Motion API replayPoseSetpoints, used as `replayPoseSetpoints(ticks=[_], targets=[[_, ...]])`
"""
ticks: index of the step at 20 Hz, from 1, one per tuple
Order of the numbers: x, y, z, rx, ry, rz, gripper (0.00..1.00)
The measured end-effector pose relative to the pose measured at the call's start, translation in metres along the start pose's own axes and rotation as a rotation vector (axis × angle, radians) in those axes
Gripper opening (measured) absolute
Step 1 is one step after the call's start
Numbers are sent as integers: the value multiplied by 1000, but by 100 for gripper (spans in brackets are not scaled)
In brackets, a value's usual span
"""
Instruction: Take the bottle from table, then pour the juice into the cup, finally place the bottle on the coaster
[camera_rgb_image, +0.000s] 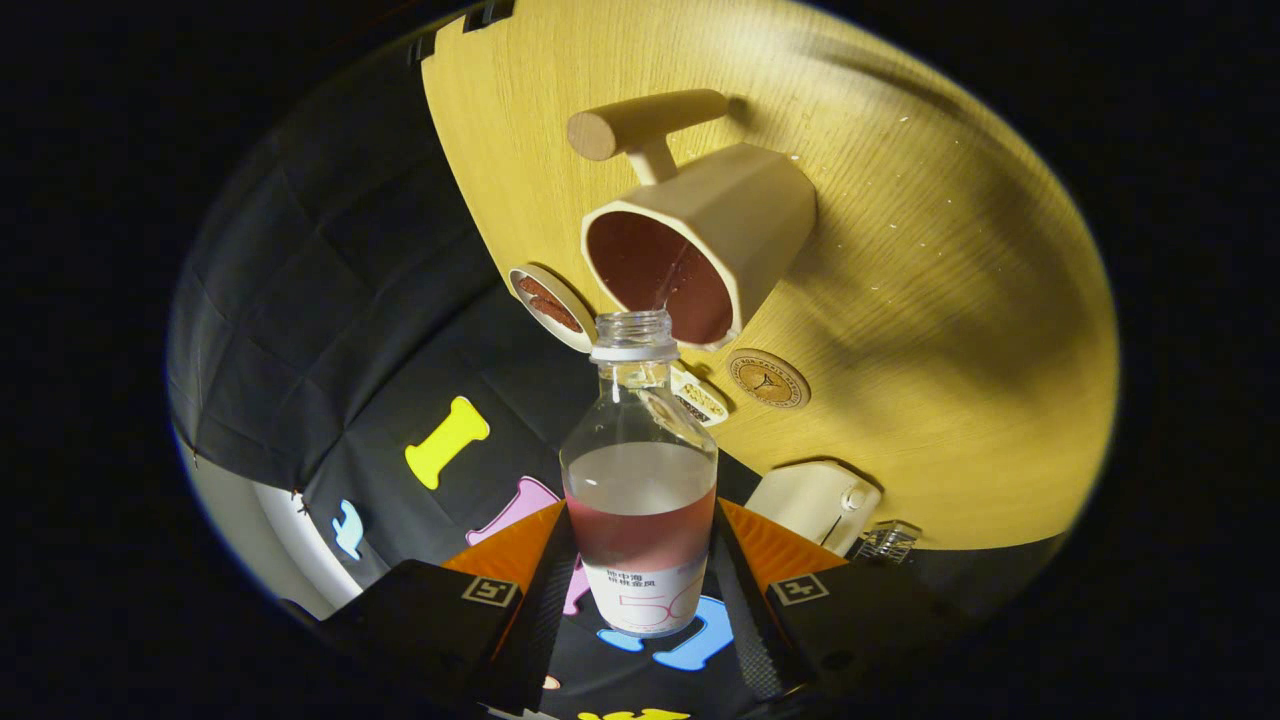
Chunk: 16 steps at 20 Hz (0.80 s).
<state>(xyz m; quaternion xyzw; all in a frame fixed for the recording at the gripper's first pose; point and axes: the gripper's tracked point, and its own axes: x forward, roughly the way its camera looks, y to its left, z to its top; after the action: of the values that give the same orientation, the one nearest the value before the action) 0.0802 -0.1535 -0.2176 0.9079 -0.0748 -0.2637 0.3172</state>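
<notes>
My gripper (640, 590) is shut on a clear plastic bottle (640, 480) that has no cap, both fingers pressing on its labelled lower part. The bottle holds pale pink juice and is tipped over, its open mouth (634, 328) right at the rim of a beige faceted cup (700, 255) with a wooden peg handle (640, 125). Reddish juice lies inside the cup, and a thin stream runs from the bottle's mouth into it. A round brown coaster (768, 379) lies on the wooden table (940, 300) just beside the cup.
A small round dish with a dark inside (550, 303) sits beside the cup. A small printed packet (700, 398) lies by the bottle's shoulder. A white box-like device (815, 503) and a small clear object (888, 540) sit near the table's edge. Droplets speckle the wood beyond the cup.
</notes>
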Motion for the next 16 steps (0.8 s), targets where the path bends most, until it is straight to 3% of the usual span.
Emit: replayPoseSetpoints(ticks=[7,16], targets=[[3,9,-1,95,-15,11,76],[3,9,-6,87,-10,5,76]])
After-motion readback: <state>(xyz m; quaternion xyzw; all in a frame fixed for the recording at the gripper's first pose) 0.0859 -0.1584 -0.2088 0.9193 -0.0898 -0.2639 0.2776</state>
